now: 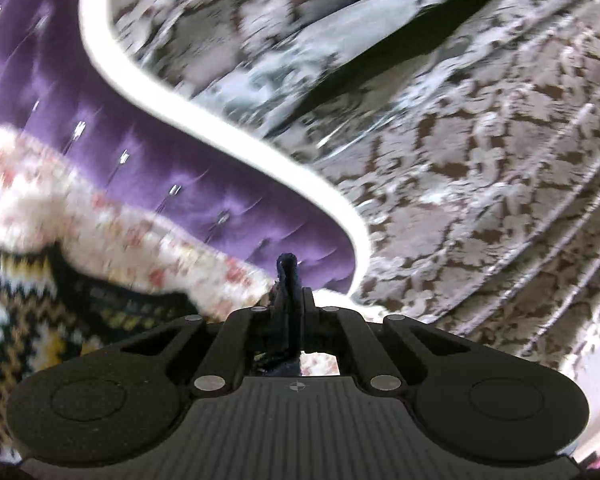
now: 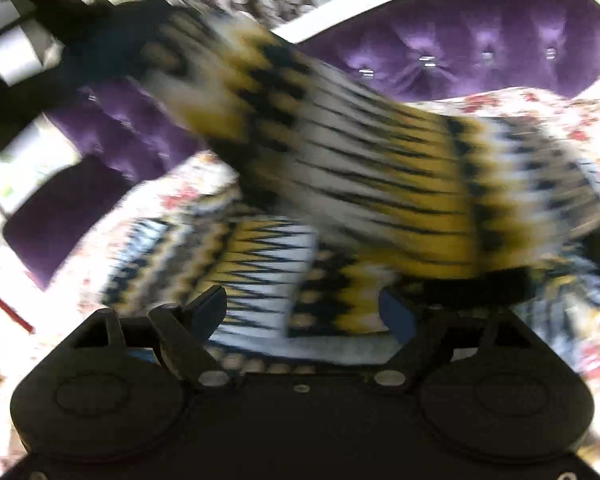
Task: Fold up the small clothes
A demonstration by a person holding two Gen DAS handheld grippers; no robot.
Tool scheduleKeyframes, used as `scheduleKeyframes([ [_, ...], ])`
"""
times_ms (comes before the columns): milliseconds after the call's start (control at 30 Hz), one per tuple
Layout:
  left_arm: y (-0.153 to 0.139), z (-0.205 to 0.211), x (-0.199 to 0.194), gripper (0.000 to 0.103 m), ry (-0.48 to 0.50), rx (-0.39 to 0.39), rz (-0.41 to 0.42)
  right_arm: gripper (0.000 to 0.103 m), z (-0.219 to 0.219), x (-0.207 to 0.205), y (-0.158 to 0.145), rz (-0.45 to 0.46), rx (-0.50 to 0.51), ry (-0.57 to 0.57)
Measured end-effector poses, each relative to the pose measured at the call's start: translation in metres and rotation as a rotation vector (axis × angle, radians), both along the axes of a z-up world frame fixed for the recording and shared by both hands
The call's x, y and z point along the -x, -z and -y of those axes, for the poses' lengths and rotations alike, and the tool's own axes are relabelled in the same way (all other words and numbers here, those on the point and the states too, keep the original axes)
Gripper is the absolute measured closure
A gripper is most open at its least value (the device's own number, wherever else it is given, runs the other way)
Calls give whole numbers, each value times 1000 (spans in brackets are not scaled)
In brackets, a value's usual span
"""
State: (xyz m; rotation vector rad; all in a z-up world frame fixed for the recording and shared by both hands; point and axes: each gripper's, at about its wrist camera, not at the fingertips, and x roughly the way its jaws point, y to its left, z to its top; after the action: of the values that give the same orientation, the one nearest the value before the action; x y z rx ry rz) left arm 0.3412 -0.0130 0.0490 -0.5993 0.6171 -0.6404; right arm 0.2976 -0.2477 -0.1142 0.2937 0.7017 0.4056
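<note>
Sweater (image 2: 380,168) stretched lengthwise toward upper left, left claw (image 1: 290,300) pinching its dark edge, right claw (image 2: 304,312) spread.

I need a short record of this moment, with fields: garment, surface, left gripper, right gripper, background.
garment: zigzag knit sweater, yellow, white and dark; one part lifted, blurred
surface: floral bedspread
left gripper: shut on a dark edge of the sweater
right gripper: open, fingers apart over the sweater
background: purple tufted headboard with white frame; patterned wallpaper
</note>
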Motion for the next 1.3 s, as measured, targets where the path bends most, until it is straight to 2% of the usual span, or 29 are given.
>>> scheduleKeyframes([
  [167, -20, -18, -5, 100, -13, -78, 47, 18, 34, -7, -3, -13, 57, 107],
  [300, -13, -48, -9, 100, -66, -144, 21, 18, 51, -12, -5, -34, 150, 153],
  [367, -7, -62, -12, 100, -87, -162, -1, 18, 52, -13, -6, -37, 235, 164],
  [433, 4, -75, -16, 100, -96, -182, -41, 18, 52, -12, -5, -36, 284, 147],
  [500, 16, -83, -17, 100, -113, -223, -70, 18, 51, -14, -5, -56, 275, 134],
  [600, 37, -92, -20, 99, -115, -308, -104, 18, 43, -15, -5, -68, 333, 87],
  [800, 76, -100, -26, 99, -125, -415, -171, 11, 34, -12, -7, -107, 423, -97],
  [833, 80, -103, -26, 99, -124, -425, -180, 9, 35, -9, -8, -120, 408, -137],
  [900, 89, -103, -27, 99, -118, -452, -195, 9, 48, -10, -9, -166, 310, -202],
  [1067, 104, -105, -29, 99, -127, -500, -214, 9, 87, -8, -17, -190, 59, -264],
  [1200, 114, -102, -31, 98, -131, -557, -216, 6, 110, -3, -30, -132, -114, -255],
  [1300, 122, -99, -31, 96, -136, -601, -213, 2, 124, -9, -34, -105, -219, -173],
])
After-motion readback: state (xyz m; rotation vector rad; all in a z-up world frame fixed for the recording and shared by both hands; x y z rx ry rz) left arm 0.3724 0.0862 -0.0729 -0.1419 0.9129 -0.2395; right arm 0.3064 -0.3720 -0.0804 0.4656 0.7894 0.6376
